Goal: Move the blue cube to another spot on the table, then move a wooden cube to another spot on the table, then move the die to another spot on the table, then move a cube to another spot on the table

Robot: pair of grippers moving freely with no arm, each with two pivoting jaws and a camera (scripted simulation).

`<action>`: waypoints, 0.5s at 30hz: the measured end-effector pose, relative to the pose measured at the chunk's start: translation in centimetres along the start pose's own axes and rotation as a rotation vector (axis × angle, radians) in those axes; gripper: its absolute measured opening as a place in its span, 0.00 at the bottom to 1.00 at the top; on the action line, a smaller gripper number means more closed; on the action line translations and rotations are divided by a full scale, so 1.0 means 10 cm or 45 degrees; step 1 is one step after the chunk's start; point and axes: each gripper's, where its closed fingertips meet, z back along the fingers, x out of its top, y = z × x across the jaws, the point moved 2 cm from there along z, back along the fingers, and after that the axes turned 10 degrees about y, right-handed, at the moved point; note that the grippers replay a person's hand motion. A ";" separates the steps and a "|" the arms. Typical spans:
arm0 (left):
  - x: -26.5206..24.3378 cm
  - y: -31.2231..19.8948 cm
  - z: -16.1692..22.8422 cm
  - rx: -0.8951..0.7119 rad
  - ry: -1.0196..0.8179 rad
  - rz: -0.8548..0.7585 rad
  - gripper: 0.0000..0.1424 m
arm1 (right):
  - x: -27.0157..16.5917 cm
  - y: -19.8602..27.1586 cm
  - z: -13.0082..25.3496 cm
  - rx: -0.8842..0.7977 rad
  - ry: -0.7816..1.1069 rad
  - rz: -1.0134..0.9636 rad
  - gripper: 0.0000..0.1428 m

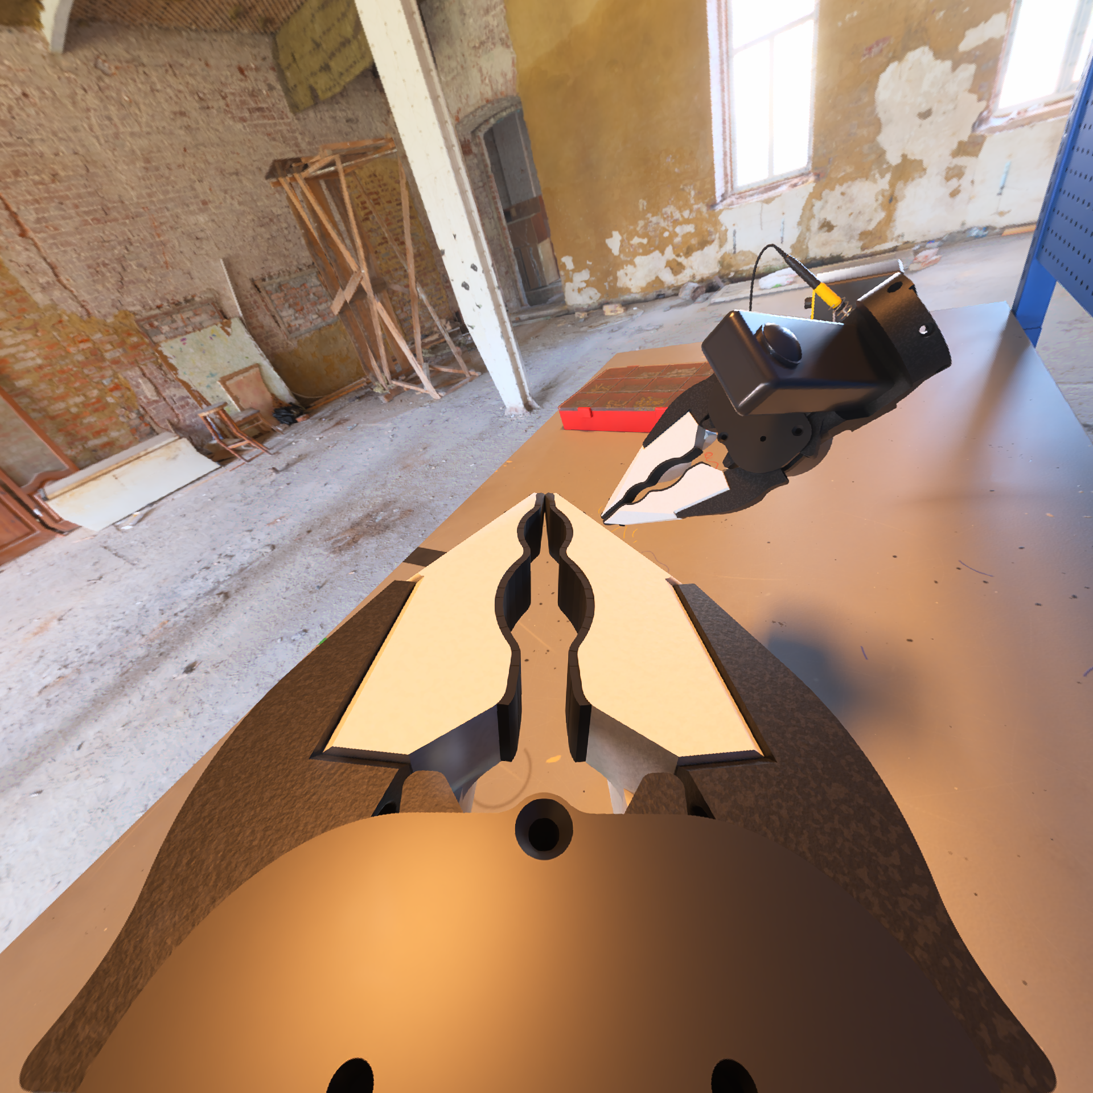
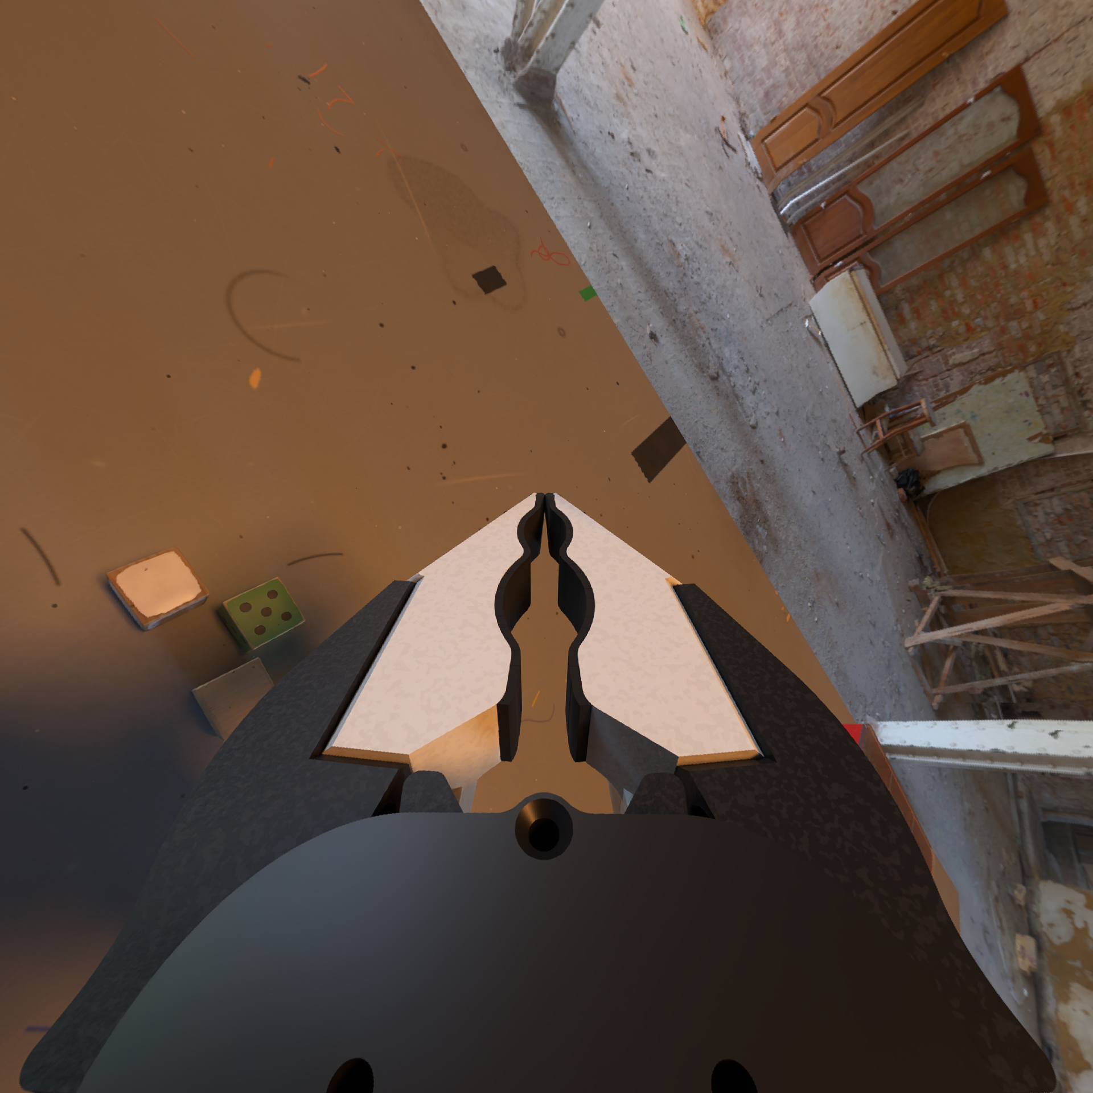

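In the right wrist view, a green die with dark pips lies on the brown table, left of my right gripper. A wooden cube with a pale top lies just left of the die. A grey-looking cube sits below them in shadow, partly hidden by my gripper's body. My right gripper is shut and empty above the table near its edge. My left gripper is shut and empty over the table edge. The right gripper also shows in the left wrist view, just beyond my left fingertips. No blue cube is in view.
A red compartment box sits on the table behind the right gripper. A blue pegboard panel stands at the table's far right. The table edge runs diagonally, with concrete floor beyond. Dark tape patches mark the table near the edge.
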 end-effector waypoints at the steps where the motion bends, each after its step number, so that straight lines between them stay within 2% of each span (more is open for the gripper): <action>1: 0.00 0.00 0.00 -0.001 0.000 0.000 0.00 | 0.00 0.00 0.01 0.003 -0.005 -0.008 0.00; 6: -0.03 0.01 -0.01 -0.004 0.021 0.005 0.00 | -0.13 0.01 0.00 0.060 0.014 -0.067 0.00; 10: -0.08 0.02 -0.08 0.017 0.063 0.000 0.00 | -0.51 0.11 -0.19 0.168 0.237 -0.192 0.00; 12: -0.16 0.10 -0.16 0.109 0.123 0.022 0.00 | -0.73 0.17 -0.33 0.279 0.399 -0.392 0.00; 15: -0.37 0.31 -0.30 0.390 0.255 0.044 0.00 | -0.93 0.22 -0.48 0.363 0.505 -0.556 0.04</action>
